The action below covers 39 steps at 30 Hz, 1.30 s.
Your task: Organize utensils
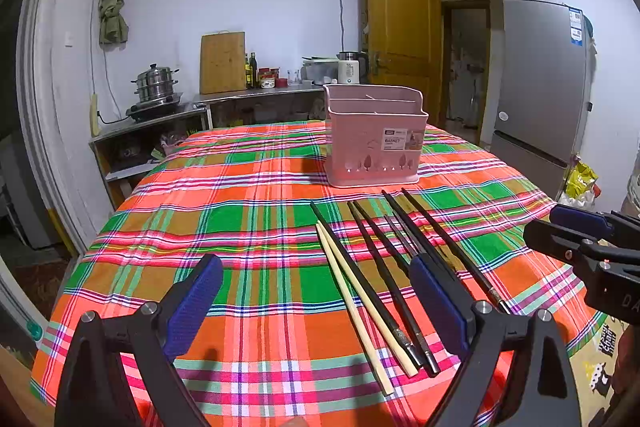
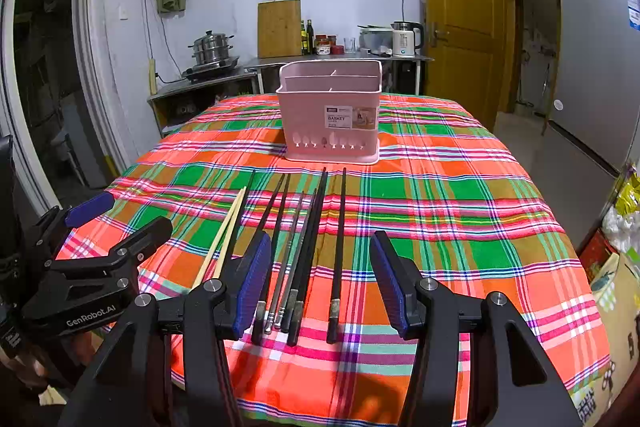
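Observation:
Several black chopsticks [image 1: 376, 255] and a pale wooden pair [image 1: 352, 307] lie side by side on the plaid tablecloth [image 1: 256, 211], pointing at a pink utensil basket [image 1: 374, 135] that stands upright farther back. My left gripper [image 1: 318, 301] is open above the cloth, straddling the pale pair and some black ones. My right gripper [image 2: 322, 283] is open too, low over the black chopsticks [image 2: 339, 247], with the pale pair [image 2: 222, 235] just left of its left finger. The basket [image 2: 330, 111] looks empty from here. Each gripper shows in the other's view: right [image 1: 542, 223], left [image 2: 120, 219].
Behind the table runs a steel counter [image 2: 280, 61] with a steamer pot [image 2: 212, 47], a cutting board [image 2: 279, 28], bottles and a kettle [image 2: 405, 39]. A grey fridge [image 1: 540, 79], a yellow door [image 2: 460, 11] and bags on the floor [image 1: 580, 183] are at the right.

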Motion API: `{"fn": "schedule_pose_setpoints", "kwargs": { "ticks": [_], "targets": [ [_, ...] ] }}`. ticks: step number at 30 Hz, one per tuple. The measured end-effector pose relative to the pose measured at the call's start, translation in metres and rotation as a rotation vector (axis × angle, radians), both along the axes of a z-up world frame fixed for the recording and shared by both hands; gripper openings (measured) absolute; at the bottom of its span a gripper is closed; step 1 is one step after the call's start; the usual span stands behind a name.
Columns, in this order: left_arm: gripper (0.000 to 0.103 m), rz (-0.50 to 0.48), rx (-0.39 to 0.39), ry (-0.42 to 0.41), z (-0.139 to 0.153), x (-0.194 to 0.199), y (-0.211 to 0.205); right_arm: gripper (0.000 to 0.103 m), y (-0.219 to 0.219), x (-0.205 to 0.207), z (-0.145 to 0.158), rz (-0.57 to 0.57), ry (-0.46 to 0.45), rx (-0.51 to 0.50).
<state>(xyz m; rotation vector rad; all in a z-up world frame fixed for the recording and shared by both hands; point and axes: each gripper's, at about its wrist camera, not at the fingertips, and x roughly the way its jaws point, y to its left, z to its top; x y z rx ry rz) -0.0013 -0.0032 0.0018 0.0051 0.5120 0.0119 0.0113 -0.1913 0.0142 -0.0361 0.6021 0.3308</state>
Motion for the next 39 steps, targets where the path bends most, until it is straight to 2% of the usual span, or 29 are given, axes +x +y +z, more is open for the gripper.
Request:
{"fn": "schedule_pose_setpoints", "kwargs": {
  "ticks": [39],
  "targets": [
    [0.095,-0.001,0.003,0.007,-0.0003,-0.0003,-0.0045,0.052,0.0014,-0.0002,-0.0033,0.003,0.006,0.003]
  ]
}}
